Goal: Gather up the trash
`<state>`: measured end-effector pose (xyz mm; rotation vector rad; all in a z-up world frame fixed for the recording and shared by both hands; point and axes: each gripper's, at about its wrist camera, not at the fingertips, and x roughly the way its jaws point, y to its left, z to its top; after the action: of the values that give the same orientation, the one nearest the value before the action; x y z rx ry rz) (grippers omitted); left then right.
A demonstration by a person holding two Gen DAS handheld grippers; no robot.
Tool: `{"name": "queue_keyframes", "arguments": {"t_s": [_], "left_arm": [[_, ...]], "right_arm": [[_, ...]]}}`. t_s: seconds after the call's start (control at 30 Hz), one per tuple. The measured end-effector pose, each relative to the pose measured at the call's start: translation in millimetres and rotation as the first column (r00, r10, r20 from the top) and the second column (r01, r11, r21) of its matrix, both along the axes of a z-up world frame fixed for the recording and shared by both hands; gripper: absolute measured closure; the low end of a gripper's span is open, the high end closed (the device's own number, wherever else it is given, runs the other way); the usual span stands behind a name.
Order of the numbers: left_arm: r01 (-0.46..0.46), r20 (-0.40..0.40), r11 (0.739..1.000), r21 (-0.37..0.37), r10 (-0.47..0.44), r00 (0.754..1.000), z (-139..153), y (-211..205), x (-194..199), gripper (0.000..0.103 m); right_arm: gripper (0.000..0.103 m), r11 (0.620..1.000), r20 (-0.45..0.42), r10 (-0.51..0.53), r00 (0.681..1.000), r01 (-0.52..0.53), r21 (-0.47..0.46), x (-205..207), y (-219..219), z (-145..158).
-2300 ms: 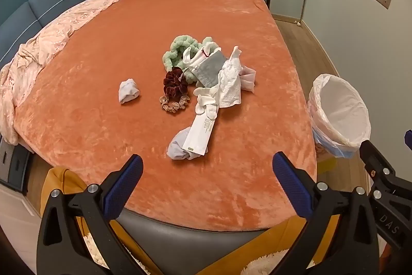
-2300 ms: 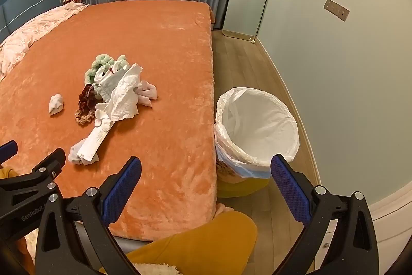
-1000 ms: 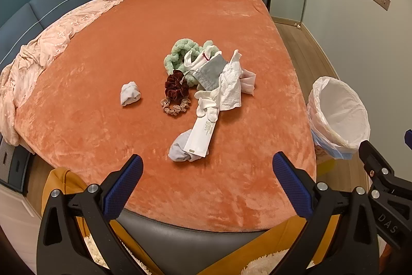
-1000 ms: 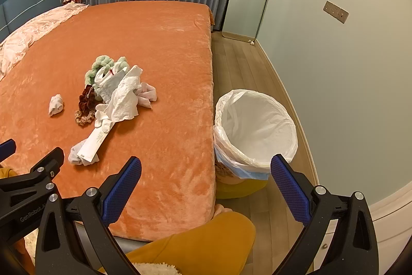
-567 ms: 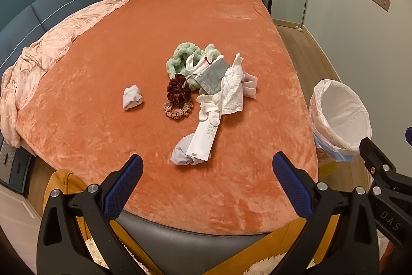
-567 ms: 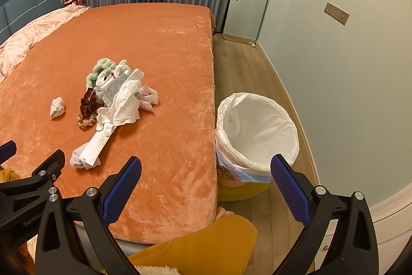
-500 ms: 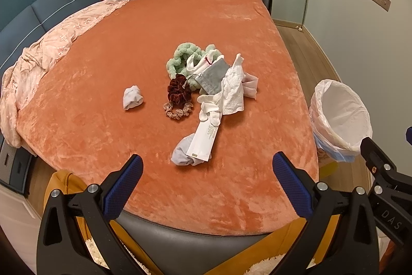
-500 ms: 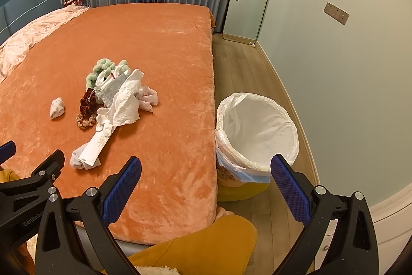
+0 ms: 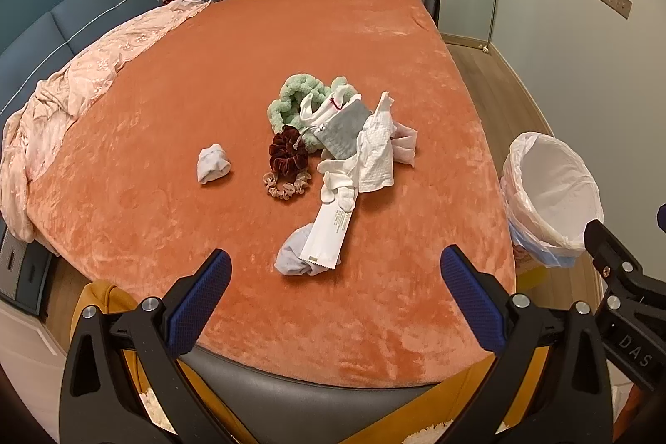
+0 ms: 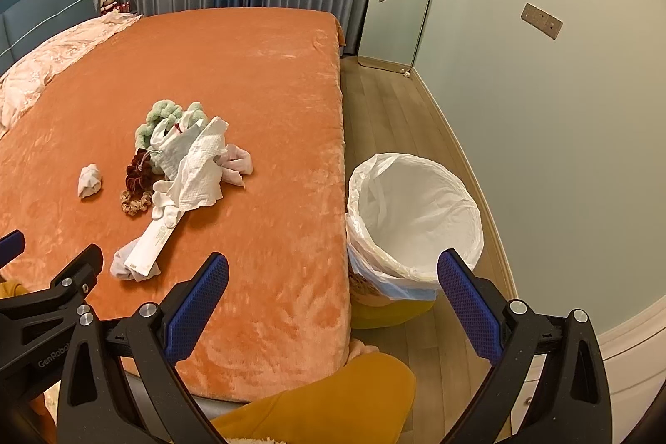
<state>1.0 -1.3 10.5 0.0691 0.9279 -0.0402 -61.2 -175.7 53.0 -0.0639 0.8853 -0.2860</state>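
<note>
Lying crumpled on the orange bed (image 9: 175,136), the white tissue (image 9: 376,152) sits beyond 2 wide-open, empty grippers.

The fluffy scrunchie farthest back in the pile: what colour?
Mint green scrunchie; clearest in the left wrist view.

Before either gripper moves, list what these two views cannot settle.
- Trash bin, right wrist view: its bottom is out of sight below the liner's rim.
- White packet, left wrist view: print too small to read.
- Grey pouch, both views: lower edge covered by the paper towel.
- Crumpled wad, left wrist view: half under the packet.
</note>
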Motion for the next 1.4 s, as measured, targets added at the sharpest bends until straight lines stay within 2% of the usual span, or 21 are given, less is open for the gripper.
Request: {"name": "queue_keyframes", "arguments": {"t_s": [1.4], "left_arm": [[0.051,0.032,0.999,0.002,-0.051,0.998,-2.8,-28.0,33.6,0.007]], "right_arm": [[0.007,0.998,0.001,-0.067,0.998,0.067,0.005,30.5,-26.0,-8.1]]}}
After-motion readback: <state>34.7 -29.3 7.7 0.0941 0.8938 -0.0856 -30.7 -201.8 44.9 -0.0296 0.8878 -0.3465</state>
